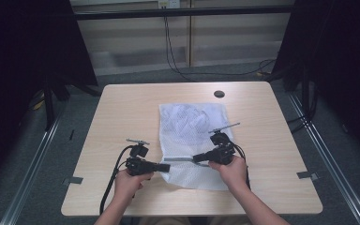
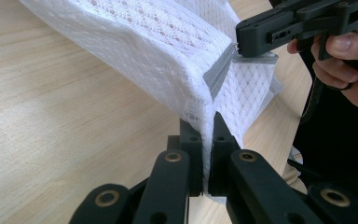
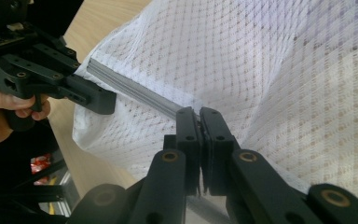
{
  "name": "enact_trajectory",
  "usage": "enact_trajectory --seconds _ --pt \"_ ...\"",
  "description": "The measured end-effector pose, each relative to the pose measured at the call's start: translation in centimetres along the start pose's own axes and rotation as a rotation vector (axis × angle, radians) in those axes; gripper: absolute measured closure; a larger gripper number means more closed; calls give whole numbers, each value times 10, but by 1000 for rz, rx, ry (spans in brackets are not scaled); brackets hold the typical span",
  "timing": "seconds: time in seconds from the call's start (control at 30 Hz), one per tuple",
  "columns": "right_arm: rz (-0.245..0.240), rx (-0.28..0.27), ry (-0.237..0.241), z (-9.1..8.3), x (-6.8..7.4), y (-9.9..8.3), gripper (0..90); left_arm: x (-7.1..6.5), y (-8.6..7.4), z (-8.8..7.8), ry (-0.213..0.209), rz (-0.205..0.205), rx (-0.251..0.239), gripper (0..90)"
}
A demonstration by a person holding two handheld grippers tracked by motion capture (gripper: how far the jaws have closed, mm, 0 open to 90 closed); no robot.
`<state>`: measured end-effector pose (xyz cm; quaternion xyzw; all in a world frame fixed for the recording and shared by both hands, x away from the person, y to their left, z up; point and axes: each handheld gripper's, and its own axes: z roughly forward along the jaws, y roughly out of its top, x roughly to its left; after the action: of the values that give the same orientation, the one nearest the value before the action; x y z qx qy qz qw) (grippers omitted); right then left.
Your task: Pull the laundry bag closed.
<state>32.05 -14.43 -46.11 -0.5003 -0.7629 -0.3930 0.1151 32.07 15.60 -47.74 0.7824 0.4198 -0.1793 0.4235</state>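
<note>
A white mesh bag (image 1: 190, 124) lies flat on the middle of the wooden table (image 1: 122, 108), with a grey zipper (image 1: 180, 160) running across its near end. My left gripper (image 1: 166, 167) is shut on the bag's left edge at the zipper's end. In the left gripper view the mesh (image 2: 158, 42) is pinched between my jaws (image 2: 206, 126) and lifted, with the zipper (image 2: 219, 72) leading to the right gripper (image 2: 238, 44). My right gripper (image 1: 196, 158) is shut on the zipper. In the right gripper view it (image 3: 199, 114) clamps the zipper (image 3: 135, 91), and the left gripper (image 3: 107, 100) holds the far end.
A dark round cable hole (image 1: 219, 93) sits near the table's far edge. Black cables (image 1: 171, 51) hang and trail on the floor behind the table. Dark curtains and stands flank both sides. Bare wood surrounds the bag on the left and right.
</note>
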Motion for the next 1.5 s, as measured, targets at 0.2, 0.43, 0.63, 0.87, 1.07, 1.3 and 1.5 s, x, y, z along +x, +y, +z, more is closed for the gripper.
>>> enact_trajectory --seconds 0.2,0.43,0.63,0.87,1.07,1.3,1.5 --pt "7 -1 5 -2 -2 -1 874 0 0 0 1 1 1 885" --pt "4 -4 5 -3 -2 0 874 0 0 0 1 3 -1 885" --pt "7 -1 5 -2 -2 0 874 0 0 0 0 -1 4 885" --pt "10 -1 6 -2 -2 -1 874 -1 0 0 -1 -10 4 885" --pt "6 3 4 -1 -3 -1 874 -1 0 -1 2 -10 9 885" --pt "26 1 11 -3 -8 -4 874 0 0 -1 4 0 10 886" --pt "15 10 3 -4 -8 -6 875 0 0 -1 11 -1 12 886"
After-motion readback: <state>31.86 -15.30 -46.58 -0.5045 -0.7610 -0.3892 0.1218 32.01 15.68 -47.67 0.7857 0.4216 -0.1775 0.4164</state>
